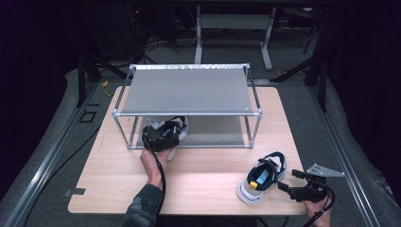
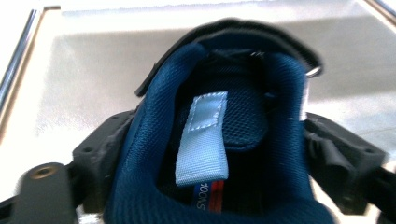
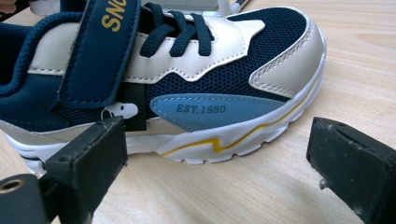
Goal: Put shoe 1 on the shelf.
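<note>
**A:** Shoe (image 2: 140, 154) first: where is it, and have I got it?

**B:** It sits on the lower shelf (image 1: 217, 135), heel toward you. Your left gripper (image 1: 160, 136) straddles its padded collar, but I can't tell whether the pads press.

**A:** How will it handle?

**B:** Light, I'd judge, and soft up top, so the collar squashes and the mesh gives. The sole looks stiff. Grip low across the heel, not the strap or tongue.

**A:** And the second shoe (image 1: 262, 178)?

**B:** It's on the surface (image 1: 203, 179), just beside your right gripper (image 1: 287, 179), whose jaws stand wide and hold nothing. Take hold the same way.
</note>
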`<state>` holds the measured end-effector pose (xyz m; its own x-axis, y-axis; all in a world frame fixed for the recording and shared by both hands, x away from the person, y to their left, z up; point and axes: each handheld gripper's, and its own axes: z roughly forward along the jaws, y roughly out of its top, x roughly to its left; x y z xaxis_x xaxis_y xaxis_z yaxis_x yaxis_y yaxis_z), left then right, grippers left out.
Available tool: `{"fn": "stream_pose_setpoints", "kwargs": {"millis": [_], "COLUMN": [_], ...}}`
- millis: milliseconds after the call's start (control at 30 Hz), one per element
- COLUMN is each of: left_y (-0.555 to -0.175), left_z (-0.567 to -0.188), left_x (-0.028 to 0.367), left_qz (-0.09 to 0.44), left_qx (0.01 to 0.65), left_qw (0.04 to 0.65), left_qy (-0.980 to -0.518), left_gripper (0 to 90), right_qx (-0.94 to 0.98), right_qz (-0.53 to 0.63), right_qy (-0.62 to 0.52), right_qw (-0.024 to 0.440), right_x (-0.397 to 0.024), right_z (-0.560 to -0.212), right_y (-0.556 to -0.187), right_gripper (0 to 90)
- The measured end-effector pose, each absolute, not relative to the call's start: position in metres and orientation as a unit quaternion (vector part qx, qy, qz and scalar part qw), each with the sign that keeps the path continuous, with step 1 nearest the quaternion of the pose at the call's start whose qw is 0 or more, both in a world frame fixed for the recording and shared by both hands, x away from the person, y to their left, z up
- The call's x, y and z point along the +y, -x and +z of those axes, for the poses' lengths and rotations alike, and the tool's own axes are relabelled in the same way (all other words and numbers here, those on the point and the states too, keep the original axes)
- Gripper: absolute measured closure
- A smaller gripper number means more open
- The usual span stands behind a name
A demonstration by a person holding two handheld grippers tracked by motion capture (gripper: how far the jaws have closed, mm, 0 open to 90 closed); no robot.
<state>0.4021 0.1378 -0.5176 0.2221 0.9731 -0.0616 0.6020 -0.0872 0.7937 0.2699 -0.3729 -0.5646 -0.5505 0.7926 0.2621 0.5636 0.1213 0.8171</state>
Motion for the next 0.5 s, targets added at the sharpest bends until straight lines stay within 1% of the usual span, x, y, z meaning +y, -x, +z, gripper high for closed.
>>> {"fn": "stream_pose_setpoints", "kwargs": {"millis": [67, 233, 500], "left_y": [-0.397, -0.380, -0.352], "left_z": [-0.514, -0.505, -0.496], "left_x": [0.139, 0.146, 0.167], "left_qz": [0.258, 0.259, 0.255], "left_qx": [0.566, 0.551, 0.533], "left_qw": [0.375, 0.394, 0.421], "left_qy": [-0.688, -0.689, -0.688], "left_gripper": [11.3, 9.0, 11.0], "right_qx": [0.739, 0.740, 0.741], "right_qz": [0.478, 0.478, 0.475], "right_qy": [-0.458, -0.458, -0.459], "right_qw": [0.121, 0.121, 0.120], "right_x": [-0.373, -0.373, -0.372], "right_z": [-0.565, -0.565, -0.565], "right_y": [-0.270, -0.270, -0.270], "right_gripper": [4.6, 4.6, 4.6]}}
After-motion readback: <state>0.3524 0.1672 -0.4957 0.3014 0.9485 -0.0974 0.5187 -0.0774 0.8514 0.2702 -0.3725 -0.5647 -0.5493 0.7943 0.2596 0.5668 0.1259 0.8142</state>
